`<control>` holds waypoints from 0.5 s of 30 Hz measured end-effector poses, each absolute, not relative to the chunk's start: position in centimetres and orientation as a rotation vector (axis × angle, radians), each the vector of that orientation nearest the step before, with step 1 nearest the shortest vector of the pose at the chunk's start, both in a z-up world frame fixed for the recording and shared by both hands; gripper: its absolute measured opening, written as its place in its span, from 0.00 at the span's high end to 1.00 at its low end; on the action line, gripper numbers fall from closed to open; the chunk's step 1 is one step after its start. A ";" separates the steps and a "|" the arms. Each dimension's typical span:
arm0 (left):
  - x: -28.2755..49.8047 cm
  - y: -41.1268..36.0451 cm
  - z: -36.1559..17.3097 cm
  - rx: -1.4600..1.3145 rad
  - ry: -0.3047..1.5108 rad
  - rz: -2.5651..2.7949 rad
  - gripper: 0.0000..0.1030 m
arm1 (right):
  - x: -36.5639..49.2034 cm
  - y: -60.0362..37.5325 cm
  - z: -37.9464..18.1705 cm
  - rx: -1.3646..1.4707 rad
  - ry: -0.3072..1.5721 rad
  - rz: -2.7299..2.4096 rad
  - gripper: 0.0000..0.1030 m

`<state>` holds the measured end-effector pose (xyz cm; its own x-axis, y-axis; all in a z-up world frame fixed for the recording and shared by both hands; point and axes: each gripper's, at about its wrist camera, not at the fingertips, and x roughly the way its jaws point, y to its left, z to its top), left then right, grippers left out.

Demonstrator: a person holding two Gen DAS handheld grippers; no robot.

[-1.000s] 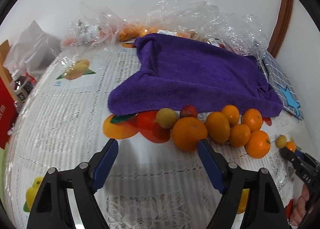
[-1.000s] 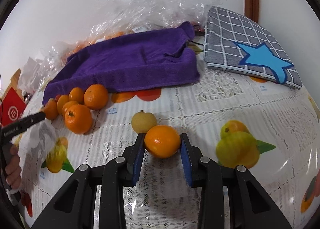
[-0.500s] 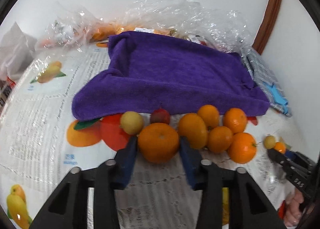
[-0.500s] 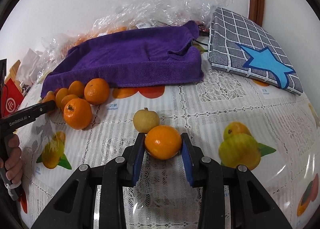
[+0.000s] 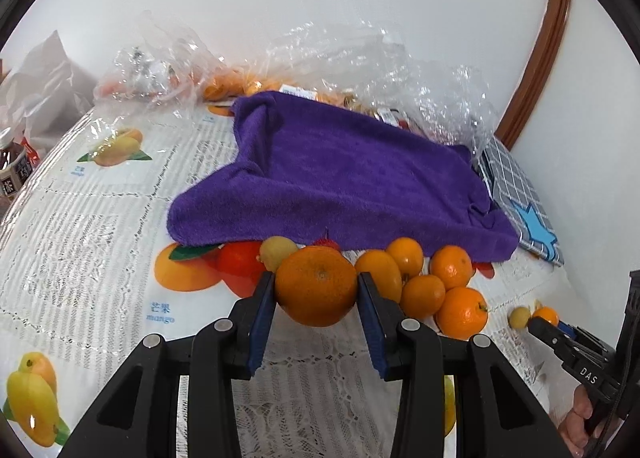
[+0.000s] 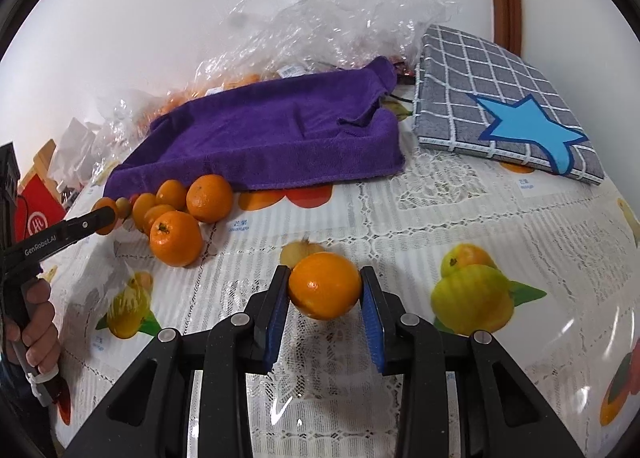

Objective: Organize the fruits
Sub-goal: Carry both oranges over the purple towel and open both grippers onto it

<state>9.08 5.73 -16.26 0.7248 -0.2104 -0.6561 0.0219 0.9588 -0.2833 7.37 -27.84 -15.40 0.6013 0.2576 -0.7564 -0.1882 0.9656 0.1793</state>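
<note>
Each gripper clamps one fruit: our left gripper [image 5: 317, 290] holds the large orange [image 5: 316, 285], our right gripper [image 6: 324, 290] a smaller orange [image 6: 324, 285], ready for sorting.

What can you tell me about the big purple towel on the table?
The purple towel looks soft and fuzzy, like terry cloth. It lies spread out but rumpled on the fruit-print tablecloth, with folds bunched up at its corners. Crinkly clear plastic bags sit behind it, a grey checked pad lies beside it, and a cluster of oranges rests along its front edge.
</note>
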 end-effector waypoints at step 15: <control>9.5 6.6 -14.9 -0.291 0.708 -0.094 0.62 | 8.6 -28.2 -12.2 0.102 0.814 0.251 0.66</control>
